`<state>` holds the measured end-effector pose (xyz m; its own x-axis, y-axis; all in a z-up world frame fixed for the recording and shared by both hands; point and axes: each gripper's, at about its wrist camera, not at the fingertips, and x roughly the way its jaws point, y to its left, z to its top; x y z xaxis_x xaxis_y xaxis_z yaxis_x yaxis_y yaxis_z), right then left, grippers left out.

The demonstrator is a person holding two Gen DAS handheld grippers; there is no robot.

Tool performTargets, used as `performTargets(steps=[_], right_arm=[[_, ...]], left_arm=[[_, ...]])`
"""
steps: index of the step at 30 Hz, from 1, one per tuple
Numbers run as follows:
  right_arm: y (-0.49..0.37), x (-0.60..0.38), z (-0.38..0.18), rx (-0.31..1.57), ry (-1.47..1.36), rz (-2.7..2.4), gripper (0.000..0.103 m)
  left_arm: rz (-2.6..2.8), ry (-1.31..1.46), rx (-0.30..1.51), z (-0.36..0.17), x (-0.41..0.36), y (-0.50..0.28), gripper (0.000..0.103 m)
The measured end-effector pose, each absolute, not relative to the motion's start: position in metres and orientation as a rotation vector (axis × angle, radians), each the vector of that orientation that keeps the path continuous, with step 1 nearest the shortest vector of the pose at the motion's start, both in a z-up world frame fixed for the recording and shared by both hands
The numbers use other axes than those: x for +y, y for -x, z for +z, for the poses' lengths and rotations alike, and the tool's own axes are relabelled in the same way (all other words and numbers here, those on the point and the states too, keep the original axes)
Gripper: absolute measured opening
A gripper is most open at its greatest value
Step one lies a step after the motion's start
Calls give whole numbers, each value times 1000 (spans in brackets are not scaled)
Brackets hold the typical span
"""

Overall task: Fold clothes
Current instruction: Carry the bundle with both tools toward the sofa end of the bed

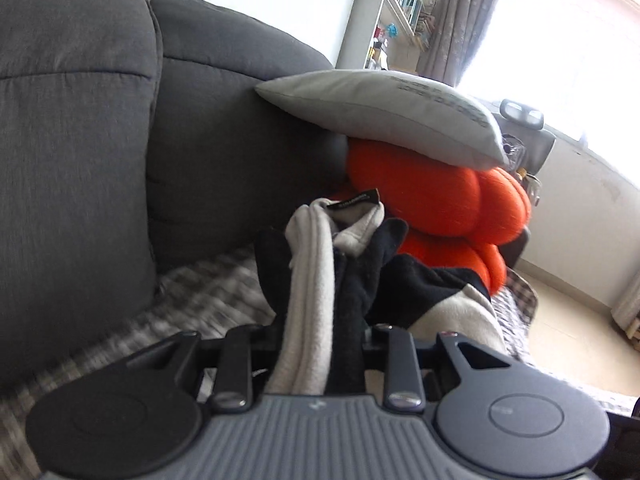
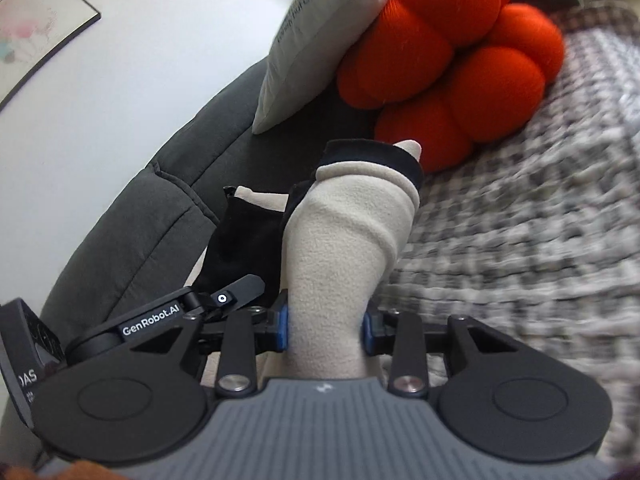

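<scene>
Left tongs [image 1: 320, 340] clenched on a bunched fold of the fleece [image 1: 316, 280], cream and black. Right tongs [image 2: 326, 330] clenched on another cream part of it [image 2: 348, 240]. Fleece held up between both, above the checked cover [image 2: 520, 240] on the sofa [image 1: 100, 120], near orange cushion [image 1: 432, 196].

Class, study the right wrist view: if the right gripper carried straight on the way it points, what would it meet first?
Probably the orange cushion, beyond the fleece garment the right gripper holds; depth is uncertain.
</scene>
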<state>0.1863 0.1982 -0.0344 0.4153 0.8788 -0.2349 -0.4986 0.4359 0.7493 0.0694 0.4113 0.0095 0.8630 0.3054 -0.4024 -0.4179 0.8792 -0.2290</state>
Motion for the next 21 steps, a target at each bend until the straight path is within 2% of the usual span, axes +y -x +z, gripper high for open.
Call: performTargets(steps=[9, 14, 16, 21], right_arm=[[-205, 238, -66, 753, -651, 915, 37], [-198, 243, -79, 771, -640, 886, 36], [-196, 245, -79, 755, -619, 869, 37], [-199, 247, -88, 805, -555, 812, 42]], left_arm=[[372, 484, 397, -41, 471, -79, 29], [379, 543, 393, -49, 478, -75, 30], [392, 574, 400, -54, 481, -77, 34], [521, 591, 419, -61, 481, -78, 59]])
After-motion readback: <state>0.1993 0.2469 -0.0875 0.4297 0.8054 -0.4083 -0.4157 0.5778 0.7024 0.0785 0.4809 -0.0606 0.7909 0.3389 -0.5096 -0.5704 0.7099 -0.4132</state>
